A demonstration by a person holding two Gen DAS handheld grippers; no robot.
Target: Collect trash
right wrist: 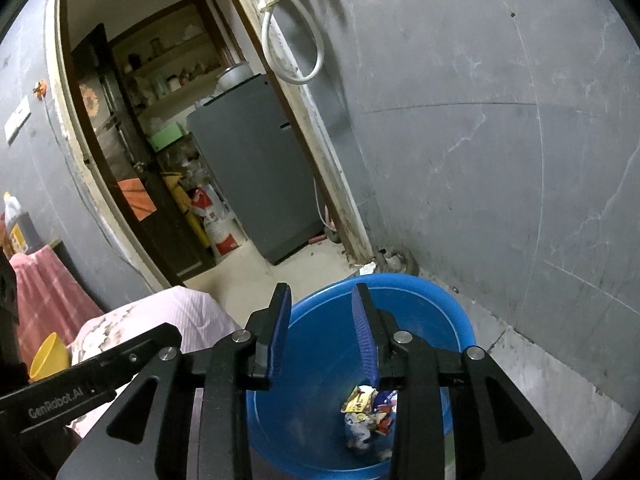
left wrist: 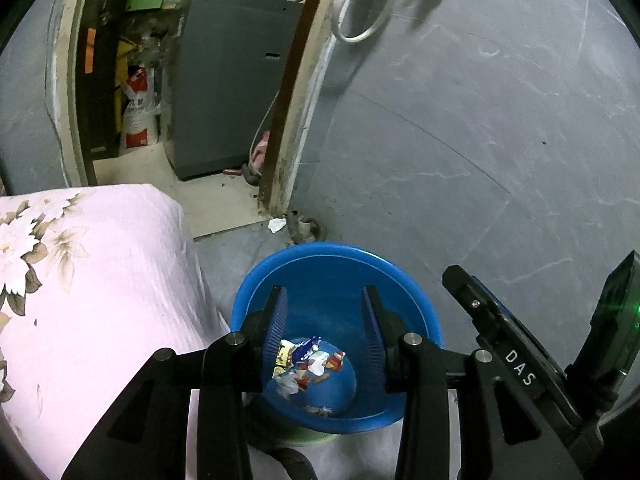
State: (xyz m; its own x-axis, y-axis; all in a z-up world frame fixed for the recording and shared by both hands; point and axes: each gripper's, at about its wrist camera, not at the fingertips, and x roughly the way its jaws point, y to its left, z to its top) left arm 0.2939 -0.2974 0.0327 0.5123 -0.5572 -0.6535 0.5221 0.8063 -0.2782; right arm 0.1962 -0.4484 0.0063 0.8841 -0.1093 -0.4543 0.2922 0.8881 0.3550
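Where the black gripper frames fill the lower part of both views, the near rim of the blue basin (left wrist: 256,280) is covered, and its base is cut off by the bottom edge in the right wrist view. A green edge is glimpsed under the basin in the left wrist view; what it belongs to cannot be told.

The basin is seen standing on the grey floor (left wrist: 480,184), near the foot of the doorframe (left wrist: 280,128) and just beside a bed covered in pink flowered cloth (left wrist: 92,280). Its trash (left wrist: 306,364) is gathered in a loose heap at the bottom: crumpled wrappers in white, red, blue and yellow, with pale scraps under them. Print is visible on the wrappers but is too small to read. A few further bits lie apart from the heap, towards the near wall of the basin.

The left gripper (left wrist: 324,344) is held over the basin with its blue-padded jaws parted to a moderate gap, nothing gripped, the heap showing between them. The right gripper (right wrist: 324,344) is likewise held above the basin, jaws parted and empty.

A small white scrap (left wrist: 277,225), possibly paper, lies on the floor at the doorframe's foot. Beyond the doorway a grey cabinet (right wrist: 256,168) is seen.
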